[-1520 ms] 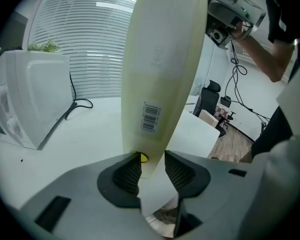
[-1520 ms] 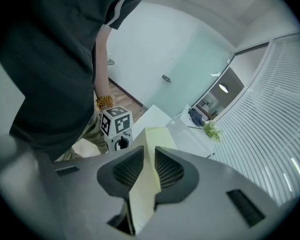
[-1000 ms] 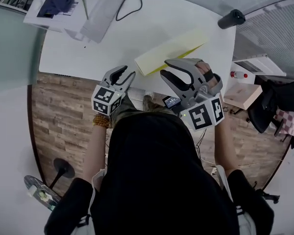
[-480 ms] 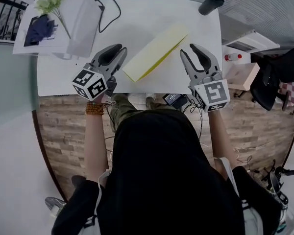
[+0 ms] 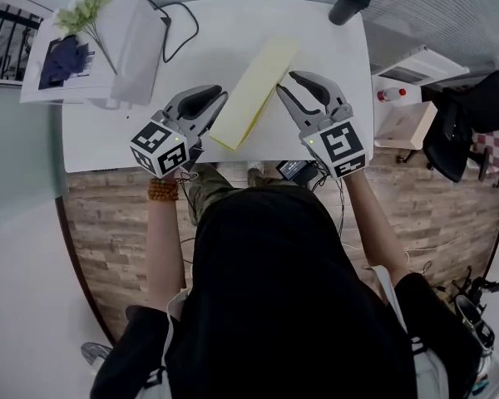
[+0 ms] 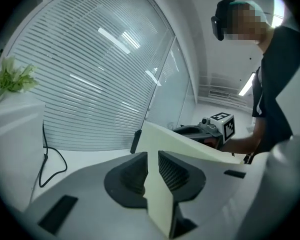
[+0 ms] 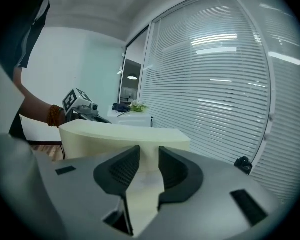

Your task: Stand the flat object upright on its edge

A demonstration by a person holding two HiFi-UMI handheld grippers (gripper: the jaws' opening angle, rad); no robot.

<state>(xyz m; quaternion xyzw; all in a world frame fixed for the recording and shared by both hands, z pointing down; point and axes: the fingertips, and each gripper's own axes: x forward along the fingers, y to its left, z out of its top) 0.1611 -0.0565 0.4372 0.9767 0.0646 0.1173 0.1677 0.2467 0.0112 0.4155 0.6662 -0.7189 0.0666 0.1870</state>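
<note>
Left gripper (image 5: 219, 106) and right gripper (image 5: 286, 82) are closing on the thin pale-yellow rectangular board (image 5: 254, 88).

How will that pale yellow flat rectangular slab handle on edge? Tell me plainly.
The pale yellow flat rectangular slab probably stays stiff: its long edges look straight, without sag. It is likely light for its size, since it looks foam-like. On its narrow edge it would probably tip easily.

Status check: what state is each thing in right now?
yellow board, between both grippers' jaws, broad face showing from above, not on edge yet.
left gripper, jaws closing on the board's near corner.
right gripper, jaws closing on the board's side edge.
black bottle, apparently standing, untouched.
</note>
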